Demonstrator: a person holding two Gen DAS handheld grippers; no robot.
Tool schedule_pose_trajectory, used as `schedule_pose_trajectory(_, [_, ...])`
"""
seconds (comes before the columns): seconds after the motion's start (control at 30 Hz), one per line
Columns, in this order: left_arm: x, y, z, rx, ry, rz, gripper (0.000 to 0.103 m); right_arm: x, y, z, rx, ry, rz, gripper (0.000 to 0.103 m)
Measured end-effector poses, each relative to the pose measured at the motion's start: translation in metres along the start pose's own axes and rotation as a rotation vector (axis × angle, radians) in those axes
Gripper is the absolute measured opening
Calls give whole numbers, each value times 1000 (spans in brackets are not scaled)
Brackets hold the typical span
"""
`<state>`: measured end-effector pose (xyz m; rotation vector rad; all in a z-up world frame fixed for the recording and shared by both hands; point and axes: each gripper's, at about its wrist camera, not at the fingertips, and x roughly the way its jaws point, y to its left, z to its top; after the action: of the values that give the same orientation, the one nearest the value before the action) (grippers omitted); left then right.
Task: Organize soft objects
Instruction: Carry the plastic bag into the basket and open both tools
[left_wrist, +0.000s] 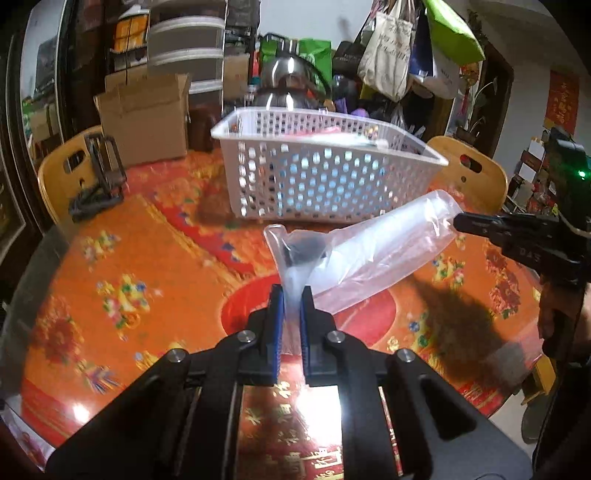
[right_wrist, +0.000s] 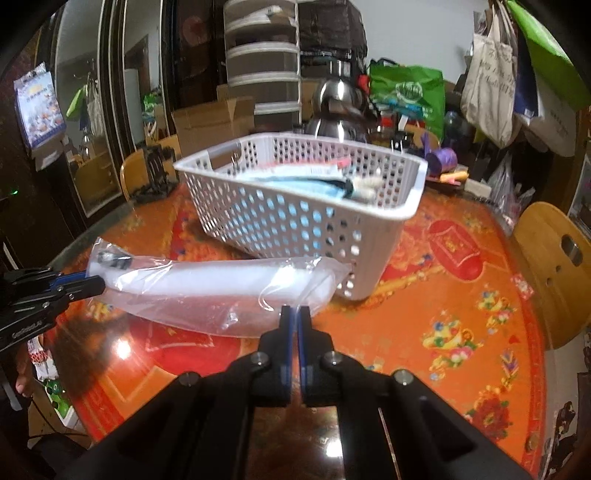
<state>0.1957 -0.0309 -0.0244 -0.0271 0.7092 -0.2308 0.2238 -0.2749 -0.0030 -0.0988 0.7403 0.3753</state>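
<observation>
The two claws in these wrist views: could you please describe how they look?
Both are alike. The left claw and right claw have black angular bodies, black linkage arms with round silver pivot pins and narrow fingers faced with blue pads. White lettering, too blurred to read, marks each one's side in the other's view.

My left gripper (left_wrist: 291, 295) and right gripper (right_wrist: 294, 314) both clamped shut, angled downward, each pinching clear plastic bag (right_wrist: 207, 291).
</observation>
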Motion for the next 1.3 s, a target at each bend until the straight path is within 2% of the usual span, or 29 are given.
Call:
schedule_pose_trajectory(0.2, [-24, 0, 33, 50, -62, 10, 7, -29, 5, 20, 0, -68, -8, 1])
schedule_pose_trajectory(0.4, [-38, 2, 81, 91, -114, 12, 7, -49, 4, 51, 5, -124, -33, 1])
schedule_pose_trajectory(0.7, [-28, -5, 170, 139, -158, 18, 7, -54, -18, 109, 43, -165, -76, 1])
schedule_pose_trajectory(0.9, [4, -8, 216, 151, -142, 15, 7, -35, -38, 134, 84, -147, -99, 1])
schedule_pose_trajectory(1.07, [50, -9, 250, 161, -114, 37, 7, -8, -54, 148, 110, -122, -111, 1])
schedule_pose_trajectory(1.3, [123, 2, 261, 146, -37, 45, 7, 43, -65, 152, 119, -72, -142, 1])
